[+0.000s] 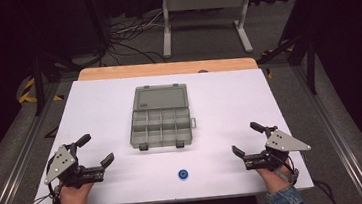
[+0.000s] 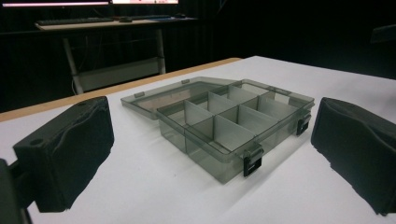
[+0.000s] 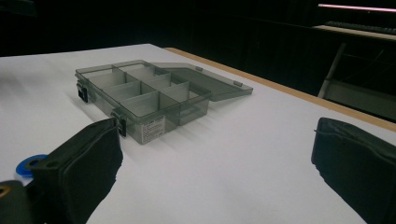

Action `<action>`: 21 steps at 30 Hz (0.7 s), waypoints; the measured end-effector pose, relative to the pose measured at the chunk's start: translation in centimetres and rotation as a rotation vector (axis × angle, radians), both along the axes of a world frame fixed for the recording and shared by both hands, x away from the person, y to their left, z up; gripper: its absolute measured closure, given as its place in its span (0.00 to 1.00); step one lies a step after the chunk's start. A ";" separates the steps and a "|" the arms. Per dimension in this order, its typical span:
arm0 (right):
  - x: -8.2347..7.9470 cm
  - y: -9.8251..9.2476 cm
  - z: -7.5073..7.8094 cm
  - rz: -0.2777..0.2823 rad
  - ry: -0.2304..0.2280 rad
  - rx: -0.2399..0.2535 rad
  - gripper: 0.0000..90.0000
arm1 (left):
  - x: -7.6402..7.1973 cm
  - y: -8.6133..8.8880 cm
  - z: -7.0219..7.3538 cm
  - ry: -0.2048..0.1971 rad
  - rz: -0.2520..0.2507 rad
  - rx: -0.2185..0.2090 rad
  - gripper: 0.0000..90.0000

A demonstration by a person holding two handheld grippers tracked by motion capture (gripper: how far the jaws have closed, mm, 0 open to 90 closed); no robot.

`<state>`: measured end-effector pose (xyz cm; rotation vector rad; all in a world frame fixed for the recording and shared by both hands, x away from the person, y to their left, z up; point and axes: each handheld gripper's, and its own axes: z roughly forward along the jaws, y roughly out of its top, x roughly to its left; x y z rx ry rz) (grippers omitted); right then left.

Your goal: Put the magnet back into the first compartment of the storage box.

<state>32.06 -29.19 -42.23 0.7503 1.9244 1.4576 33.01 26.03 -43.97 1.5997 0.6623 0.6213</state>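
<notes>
- Two grippers rest low on the white tabletop (image 1: 99, 110), one in each hand.
- Left gripper (image 1: 97, 150) is at about 8 o'clock on the tabletop. Its jaws are spread wide and hold nothing.
- Right gripper (image 1: 247, 138) is at about 4 o'clock. Its jaws are spread wide too, and nothing is between them.
- Each gripper has a grey plate on top and a cable at the back.
- Box (image 1: 161, 126) sits in the middle of the tabletop, between the two grippers and well apart from both. It is grey and see-through.
- Lid (image 1: 161, 97) of the box is open. It lies flat on the tabletop at the 12 o'clock side of the box.
- Inside, thin walls cut the box into small spaces. All the spaces look bare.
- Two black clips sit on the 6 o'clock edge of the box.
- Small blue ring (image 1: 183, 174) lies flat at 6 o'clock, near the front edge of the tabletop and a little way from the box.
- From the left gripper view, the box (image 2: 233, 126) shows between the two black jaws.
- From the right gripper view, the box (image 3: 140, 93) and the ring (image 3: 29, 164) sit off toward the left jaw.
- Wood strip (image 1: 166, 69) runs along the far edge at 12 o'clock.
</notes>
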 end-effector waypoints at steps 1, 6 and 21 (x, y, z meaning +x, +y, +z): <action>0.0 0.0 0.0 0.001 -0.002 0.002 0.03 | 0.0 0.0 0.1 -0.002 -0.002 0.005 0.00; -0.1 -0.1 0.0 0.003 -0.003 0.006 0.03 | 0.1 -0.2 0.3 -0.024 -0.020 0.012 0.00; -0.2 -0.3 0.0 0.005 -0.001 0.005 0.03 | 0.3 -0.3 0.8 -0.006 -0.053 -0.001 0.00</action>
